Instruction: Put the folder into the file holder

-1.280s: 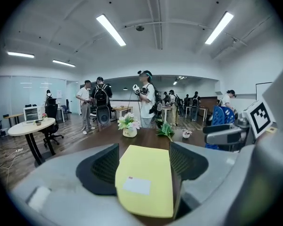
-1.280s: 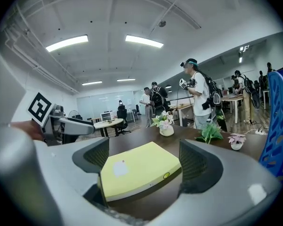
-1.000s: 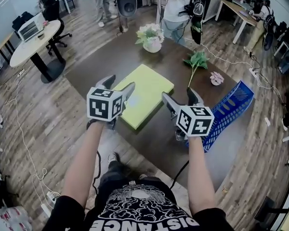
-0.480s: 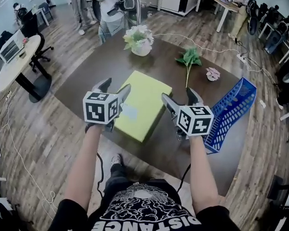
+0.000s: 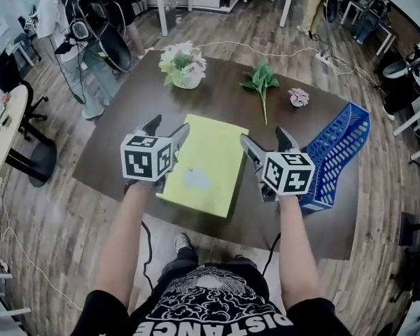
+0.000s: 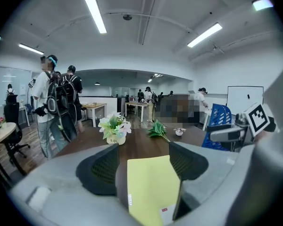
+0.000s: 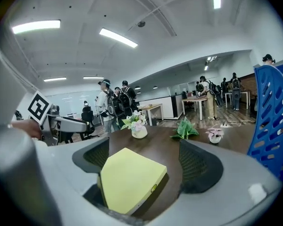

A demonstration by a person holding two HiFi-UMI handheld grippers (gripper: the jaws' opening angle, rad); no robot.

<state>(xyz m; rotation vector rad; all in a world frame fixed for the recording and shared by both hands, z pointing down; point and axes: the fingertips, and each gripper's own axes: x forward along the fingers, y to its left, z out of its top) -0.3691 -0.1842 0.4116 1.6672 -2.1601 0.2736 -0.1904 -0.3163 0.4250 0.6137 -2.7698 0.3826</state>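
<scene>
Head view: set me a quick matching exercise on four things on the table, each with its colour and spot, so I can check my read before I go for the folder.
Things:
1. folder
2. file holder
3. flower pot
4. leafy sprig

Colour and place:
A. blue, at the right edge of the table
B. white blooms, far left part
C. yellow-green, lying flat near the front edge
D. green, lying at the far middle

Pairs: 1-C, 2-A, 3-B, 4-D.
</scene>
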